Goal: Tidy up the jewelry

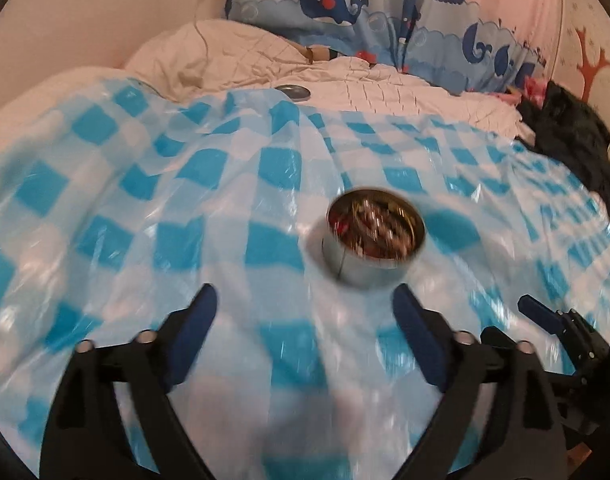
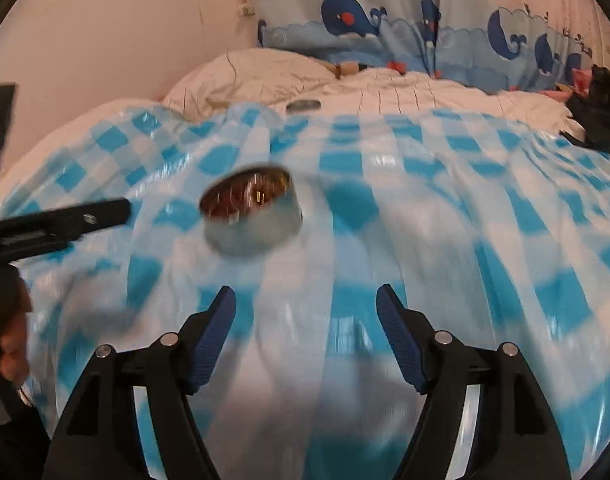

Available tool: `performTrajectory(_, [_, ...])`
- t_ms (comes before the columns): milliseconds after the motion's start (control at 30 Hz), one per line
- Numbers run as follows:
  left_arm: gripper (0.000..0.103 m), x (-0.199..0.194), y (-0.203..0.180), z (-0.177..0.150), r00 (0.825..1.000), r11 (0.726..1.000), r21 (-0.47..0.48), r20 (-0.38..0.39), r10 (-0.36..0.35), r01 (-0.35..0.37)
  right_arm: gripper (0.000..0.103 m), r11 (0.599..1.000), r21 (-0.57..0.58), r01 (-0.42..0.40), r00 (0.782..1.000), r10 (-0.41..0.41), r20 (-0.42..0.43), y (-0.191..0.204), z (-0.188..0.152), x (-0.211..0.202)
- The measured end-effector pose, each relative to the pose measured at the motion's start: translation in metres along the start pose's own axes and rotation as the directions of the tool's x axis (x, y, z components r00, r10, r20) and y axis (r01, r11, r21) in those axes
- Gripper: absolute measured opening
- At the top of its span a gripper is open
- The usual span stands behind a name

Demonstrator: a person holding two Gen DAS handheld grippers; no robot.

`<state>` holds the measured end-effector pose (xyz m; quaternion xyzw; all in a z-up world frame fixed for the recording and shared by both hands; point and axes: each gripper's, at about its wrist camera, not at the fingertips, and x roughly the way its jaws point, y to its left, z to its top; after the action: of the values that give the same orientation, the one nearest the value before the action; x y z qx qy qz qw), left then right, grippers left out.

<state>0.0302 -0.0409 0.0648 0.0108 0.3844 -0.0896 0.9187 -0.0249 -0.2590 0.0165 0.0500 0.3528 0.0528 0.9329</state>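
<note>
A round metal tin [image 1: 375, 240] filled with jumbled jewelry stands open on a blue-and-white checked plastic sheet [image 1: 145, 208] spread over a bed. My left gripper [image 1: 305, 300] is open and empty, its fingers just short of the tin, which sits ahead of the right finger. In the right wrist view the tin [image 2: 251, 216] lies ahead and to the left of my right gripper [image 2: 307, 300], which is open and empty. The tin's round lid [image 1: 292, 91] lies on the white bedding behind the sheet; it also shows in the right wrist view [image 2: 303, 105].
White pillow and quilt [image 1: 233, 56] lie at the back, below a whale-print curtain [image 1: 345, 4]. Dark clothing [image 1: 569, 140] is heaped at the right edge of the bed. The left gripper's side [image 2: 57, 220] shows at the left of the right wrist view.
</note>
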Motion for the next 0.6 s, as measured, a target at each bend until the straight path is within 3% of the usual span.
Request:
performTrajectory(100, [0.095, -0.025, -0.002, -0.019, 1.000, 1.000, -0.001, 0.014, 0.027, -0.027, 0.076, 1.000, -0.005, 0.016, 1.000, -0.016, -0.026, 0.012, 0.002, -0.008])
performTrajectory(200, [0.095, -0.039, 0.003, -0.025, 1.000, 0.999, -0.030, 0.025, 0.016, -0.015, 0.091, 0.998, 0.023, 0.056, 0.998, -0.057, 0.038, 0.025, 0.011, -0.030])
performTrajectory(433, [0.095, -0.052, 0.024, -0.027, 0.999, 0.997, -0.074, 0.041, 0.019, -0.016, 0.093, 0.990, -0.082, 0.115, 0.990, -0.107, 0.091, 0.055, 0.004, -0.043])
performTrajectory(600, [0.095, -0.052, 0.030, -0.022, 0.998, 0.989, -0.146, 0.052, 0.026, -0.018, 0.094, 0.988, -0.061, 0.143, 0.985, -0.136, 0.106, 0.045, -0.014, -0.039])
